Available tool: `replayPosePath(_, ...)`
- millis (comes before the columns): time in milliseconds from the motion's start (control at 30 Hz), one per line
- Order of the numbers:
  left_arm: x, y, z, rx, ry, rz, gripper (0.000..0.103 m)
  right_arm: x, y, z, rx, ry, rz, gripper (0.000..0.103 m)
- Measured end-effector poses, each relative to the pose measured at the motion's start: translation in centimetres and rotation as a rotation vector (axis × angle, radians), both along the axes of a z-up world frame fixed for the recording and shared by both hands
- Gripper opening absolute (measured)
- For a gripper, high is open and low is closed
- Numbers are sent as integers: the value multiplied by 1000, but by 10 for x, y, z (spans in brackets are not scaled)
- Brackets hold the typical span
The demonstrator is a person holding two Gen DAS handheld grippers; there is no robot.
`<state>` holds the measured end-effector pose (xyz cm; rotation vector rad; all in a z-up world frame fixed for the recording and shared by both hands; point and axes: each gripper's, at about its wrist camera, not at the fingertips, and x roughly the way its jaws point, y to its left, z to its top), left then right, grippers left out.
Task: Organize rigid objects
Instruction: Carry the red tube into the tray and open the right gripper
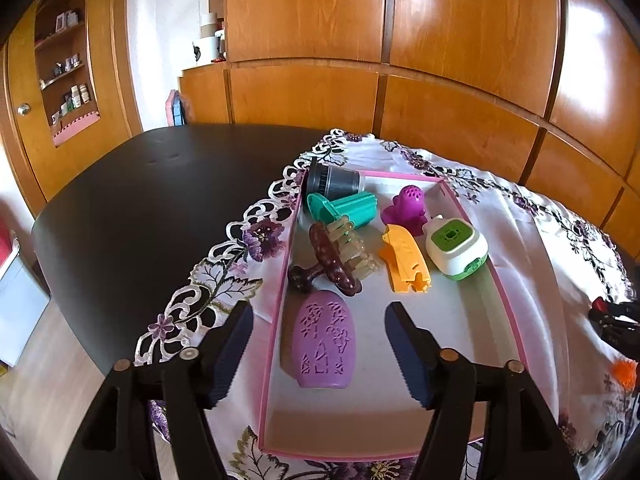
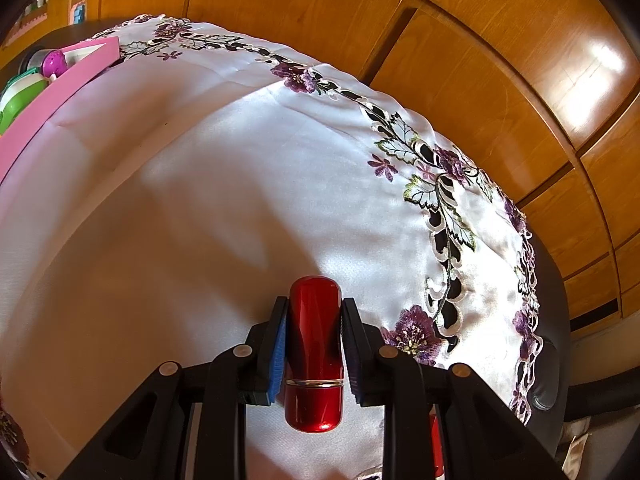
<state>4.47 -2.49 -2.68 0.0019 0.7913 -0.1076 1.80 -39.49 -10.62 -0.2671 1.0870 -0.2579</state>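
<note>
Tongs first, view by view. Through my left wrist camera, my left tongs (image 1: 318,354) stand apart with nothing pressed between the pads; the lilac embossed case (image 1: 320,344) lies in the gap below them, on the floor of the pink-rimmed tray (image 1: 508,292), and neither pad touches it. I judge it is set down and let go. Further back in the tray lie a brown massager with pale teeth (image 1: 336,258), a teal piece (image 1: 344,208), a dark ribbed cup (image 1: 332,180), a purple perforated toy (image 1: 404,208), an orange plastic piece (image 1: 404,260) and a white and green gadget (image 1: 456,250). The tray rests on an embroidered cloth (image 1: 224,280) over the dark worktop (image 1: 152,192). At the far right edge something black and red shows, too small for me to name.

Through my right wrist camera, my right tongs (image 2: 314,340) are clamped on a glossy red lipstick tube (image 2: 314,352), pads against both its sides, held over bare cloth well apart from the tray, whose pink wall sits at the upper left.

By my reckoning most of the sorting is done: seven pieces are in the tray, and the red tube is left to carry across. Only the left view shows the tray's contents laid out; only the right view shows the tube and my grip on it.
</note>
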Motion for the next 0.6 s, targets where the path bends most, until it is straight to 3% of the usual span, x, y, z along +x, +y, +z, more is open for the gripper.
replayPosePath(400,-1,4,0,-8,-3,10,72,0,1,1,-6,-1,-18,24)
replayPosePath(500,-1,6,3,-15,-8,10,72,1,-7,11,83,-7,-72,24)
replayPosePath(600,0,10,4,-21,-13,19,73,-2,-8,48,225,-110,-112,24)
